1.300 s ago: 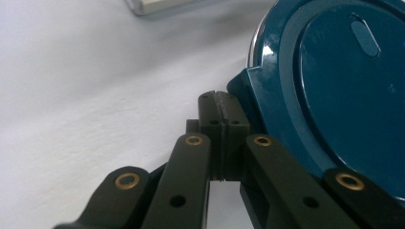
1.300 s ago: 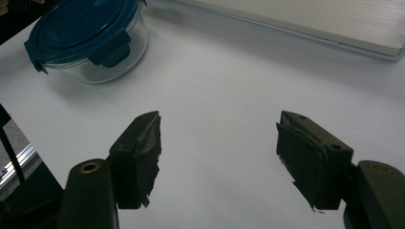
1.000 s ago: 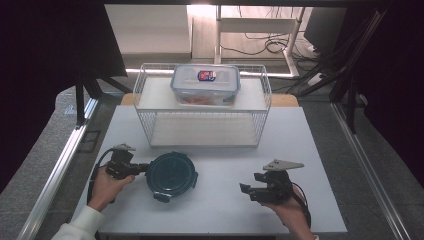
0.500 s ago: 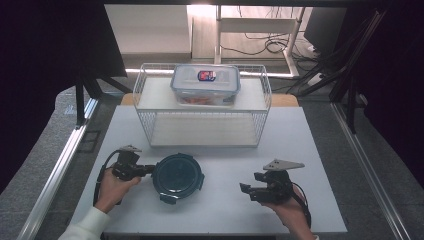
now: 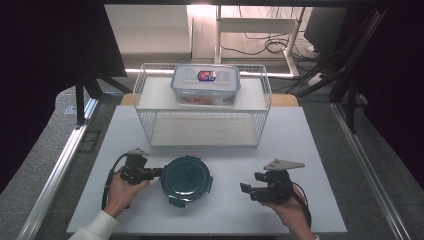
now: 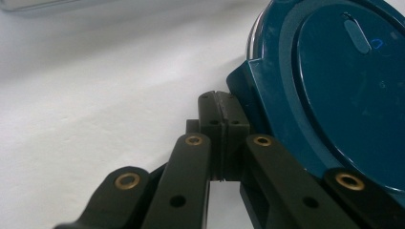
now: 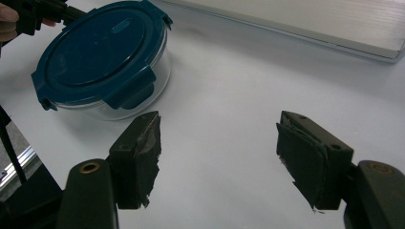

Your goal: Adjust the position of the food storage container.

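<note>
Round container (image 5: 187, 179) has shifted rightward across the desk (image 5: 300, 150); left gripper (image 5: 152, 173), jaws closed, touches its rim; right gripper (image 5: 248, 190) rests with jaws apart, empty.

light: bright glare at top, dark sides; shadows: soft; focus: near jaws blurred

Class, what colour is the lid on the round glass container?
Dark teal blue lid; the right gripper view shows it best.

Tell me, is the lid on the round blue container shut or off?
Shut: the blue lid sits flat on the round glass container, side flaps folded down.
</note>
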{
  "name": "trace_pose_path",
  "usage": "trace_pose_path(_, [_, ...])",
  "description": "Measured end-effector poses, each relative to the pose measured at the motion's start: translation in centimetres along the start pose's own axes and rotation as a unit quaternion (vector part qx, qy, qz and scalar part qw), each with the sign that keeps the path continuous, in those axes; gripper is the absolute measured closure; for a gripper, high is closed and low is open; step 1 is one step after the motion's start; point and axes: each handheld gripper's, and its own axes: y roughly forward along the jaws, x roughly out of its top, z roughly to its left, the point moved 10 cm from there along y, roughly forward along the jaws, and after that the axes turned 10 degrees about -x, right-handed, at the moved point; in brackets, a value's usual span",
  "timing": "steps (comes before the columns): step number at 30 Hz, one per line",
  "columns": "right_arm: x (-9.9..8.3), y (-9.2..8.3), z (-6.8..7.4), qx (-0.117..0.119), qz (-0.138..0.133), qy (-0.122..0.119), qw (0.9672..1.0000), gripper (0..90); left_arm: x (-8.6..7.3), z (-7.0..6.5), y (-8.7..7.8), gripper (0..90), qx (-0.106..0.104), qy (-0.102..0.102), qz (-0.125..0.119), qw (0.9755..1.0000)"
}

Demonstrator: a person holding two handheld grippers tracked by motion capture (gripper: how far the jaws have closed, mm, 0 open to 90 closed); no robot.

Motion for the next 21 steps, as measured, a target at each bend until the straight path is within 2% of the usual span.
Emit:
trace_pose_path(3, [0.0,0.0,0.0,0.0,-0.001,0.0,1.0,31.4,-0.2,-0.7,0.5,90.0,-0.011,0.004,0.01,0.9999])
trace_pose_path(13, [0.1,-0.2,-0.2,0.0,-0.003,0.002,1.0,31.4,-0.2,-2.8,1.9,90.0,-0.035,0.014,0.024,0.999])
trace_pose_path(17, [0.1,-0.2,-0.2,-0.001,-0.004,0.002,1.0,31.4,-0.3,-3.8,2.6,90.0,-0.042,0.025,0.033,0.9983])
trace_pose_path(21, [0.1,-0.3,-0.2,-0.001,-0.003,0.003,1.0,31.4,-0.1,-4.5,3.2,90.0,-0.051,0.019,0.034,0.9979])
